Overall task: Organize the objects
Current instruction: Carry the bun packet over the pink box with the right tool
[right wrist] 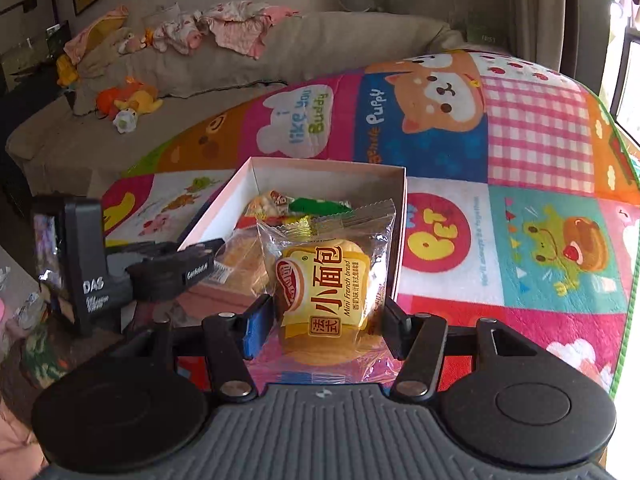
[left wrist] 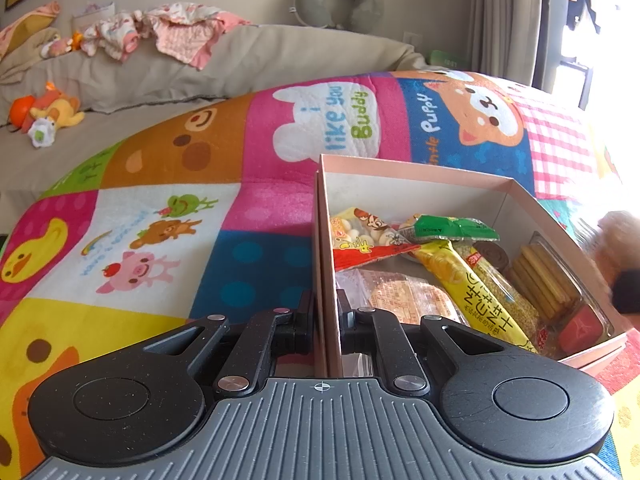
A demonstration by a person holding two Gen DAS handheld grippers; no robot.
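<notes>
A blurred shape at the right edge of the left wrist view can't be identified. The left gripper [left wrist: 326, 320] pinches the box [left wrist: 420, 184] wall, lower centre. The right gripper [right wrist: 328, 320], tilted downward, clasps a bread packet [right wrist: 324, 292] between its fingers [right wrist: 256, 328], just before the box on the play mat [right wrist: 520, 240].

pink box [right wrist: 240, 196]; patchwork cartoon mat [right wrist: 520, 208]

The left gripper [left wrist: 326, 316] points downward toward 12 o'clock, its fingers [left wrist: 306, 312] clamped tight on a thin box wall [left wrist: 330, 280]. The right gripper [right wrist: 324, 320], likewise angled down, has its fingers [right wrist: 256, 328] half spread and gripping a bread packet [right wrist: 324, 292] at 12 o'clock.
</notes>
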